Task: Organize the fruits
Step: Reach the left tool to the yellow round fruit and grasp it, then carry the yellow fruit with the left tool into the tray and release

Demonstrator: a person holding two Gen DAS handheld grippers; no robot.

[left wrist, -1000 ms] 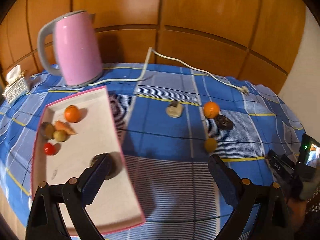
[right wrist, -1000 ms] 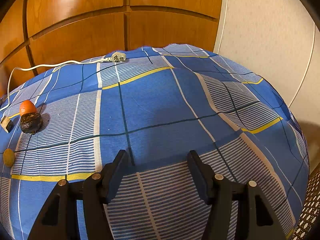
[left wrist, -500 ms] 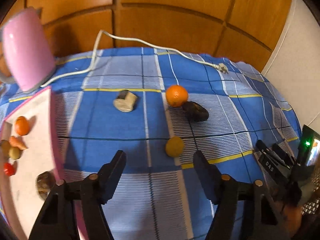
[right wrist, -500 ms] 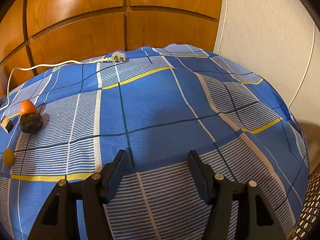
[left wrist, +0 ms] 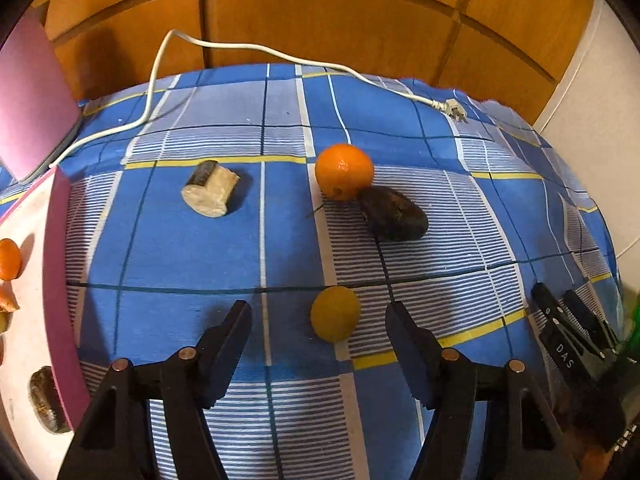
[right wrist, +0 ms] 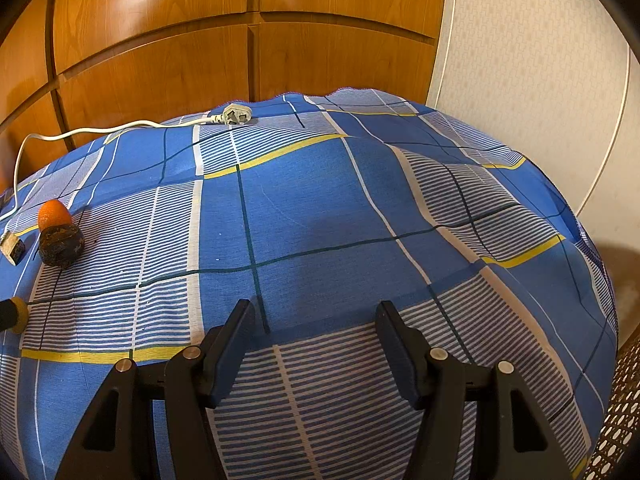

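My left gripper point(left wrist: 320, 320) is open, with a small yellow fruit point(left wrist: 335, 313) lying on the cloth between its fingertips. Beyond it lie an orange point(left wrist: 344, 171), a dark fruit point(left wrist: 394, 214) touching it, and a pale cut piece point(left wrist: 210, 189). A pink-rimmed white tray point(left wrist: 60, 300) at the left holds an orange point(left wrist: 8, 258) and a dark fruit point(left wrist: 44, 404). My right gripper point(right wrist: 314, 320) is open and empty over bare cloth. In the right wrist view the orange point(right wrist: 52, 214), dark fruit point(right wrist: 60, 246) and yellow fruit point(right wrist: 18, 314) sit far left.
A pink kettle point(left wrist: 28, 92) stands at the back left; its white cord point(left wrist: 240, 46) runs across the back to a plug point(left wrist: 454, 108), seen also in the right wrist view point(right wrist: 236, 114). The blue checked tablecloth point(right wrist: 340, 220) drops off at the right. The right gripper shows at the left view's right edge point(left wrist: 576, 340).
My left gripper has swung right, away from the tray, and closed in on the yellow fruit, which now lies between its fingertips. The right gripper has not moved.
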